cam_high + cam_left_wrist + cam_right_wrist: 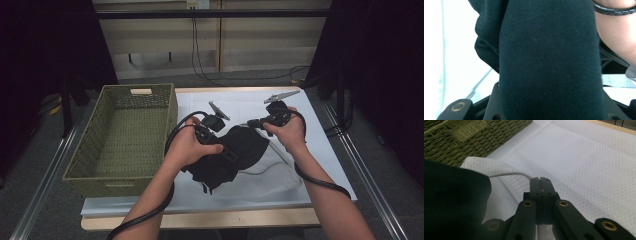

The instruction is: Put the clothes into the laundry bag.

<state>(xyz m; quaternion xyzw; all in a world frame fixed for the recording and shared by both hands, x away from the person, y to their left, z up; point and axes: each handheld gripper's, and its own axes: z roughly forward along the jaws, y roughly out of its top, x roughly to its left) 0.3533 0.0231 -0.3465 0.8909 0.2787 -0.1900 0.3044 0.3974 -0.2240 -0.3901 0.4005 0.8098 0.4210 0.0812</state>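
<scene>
Black cloth [549, 62] fills left claw [227, 152]; right claw [541, 182] pinches white cord [509, 174].

High view: fixed cam above person's side, looks fwd + down over whole table [200, 217], woven basket [125, 137] at left, floor beyond. Left gripper view: v. close, pressed against black cloth [549, 62]; facing prob. across table, hard to tell. Right gripper view: low, close over white mesh bag [579, 162], faces basket [461, 137]. All three share cloth, white surface.
</scene>
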